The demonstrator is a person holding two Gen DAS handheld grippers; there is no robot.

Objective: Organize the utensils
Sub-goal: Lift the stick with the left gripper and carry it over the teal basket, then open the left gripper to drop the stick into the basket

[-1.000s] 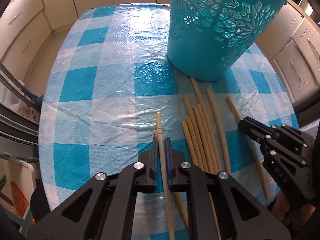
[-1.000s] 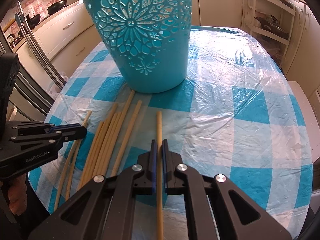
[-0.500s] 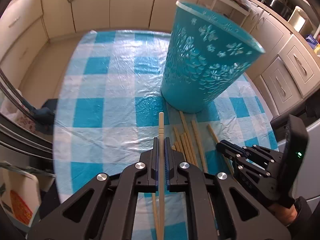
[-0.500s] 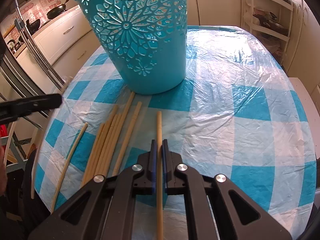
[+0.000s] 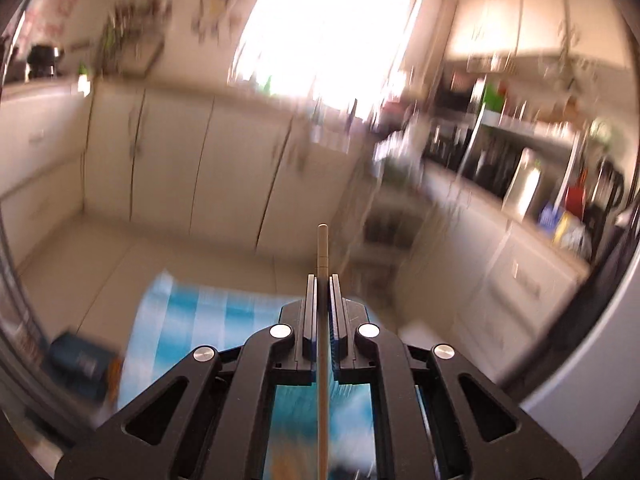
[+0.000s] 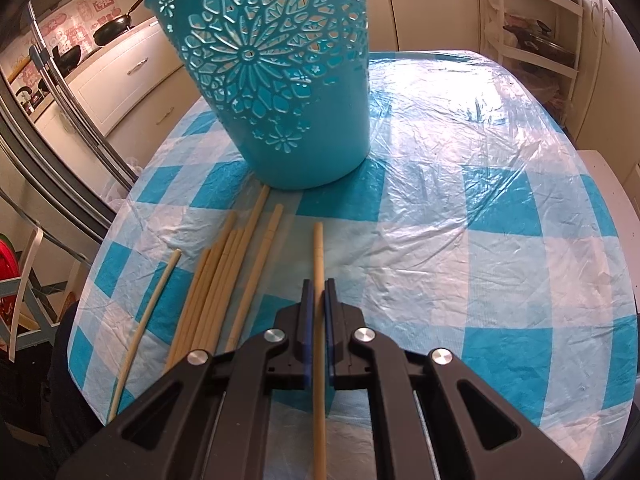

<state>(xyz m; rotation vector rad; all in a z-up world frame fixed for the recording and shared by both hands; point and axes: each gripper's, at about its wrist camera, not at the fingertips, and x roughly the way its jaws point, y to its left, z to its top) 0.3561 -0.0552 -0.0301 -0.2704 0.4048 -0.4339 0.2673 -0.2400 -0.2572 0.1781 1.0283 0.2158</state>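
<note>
My left gripper [image 5: 322, 277] is shut on a tan chopstick [image 5: 322, 248] whose tip sticks out past the fingers, high above the checked table [image 5: 188, 312]; that view is blurred. My right gripper [image 6: 318, 281] is shut on another tan chopstick [image 6: 318, 252] low over the table [image 6: 480, 240]. Several loose chopsticks [image 6: 224, 280] lie to its left, one thin one [image 6: 152, 300] apart near the edge. A teal cut-out basket [image 6: 280, 92] stands upright just beyond them.
Cream kitchen cabinets [image 5: 180, 168] and a crowded counter [image 5: 520, 184] fill the left wrist view. In the right wrist view a steel fridge [image 6: 48, 152] and a chair [image 6: 24, 300] stand left of the table, a shelf [image 6: 532, 32] at the back right.
The left gripper has risen sharply with its chopstick and tipped up, so the table and basket dropped out of its view. It has left the right wrist view. The right gripper has not moved.
</note>
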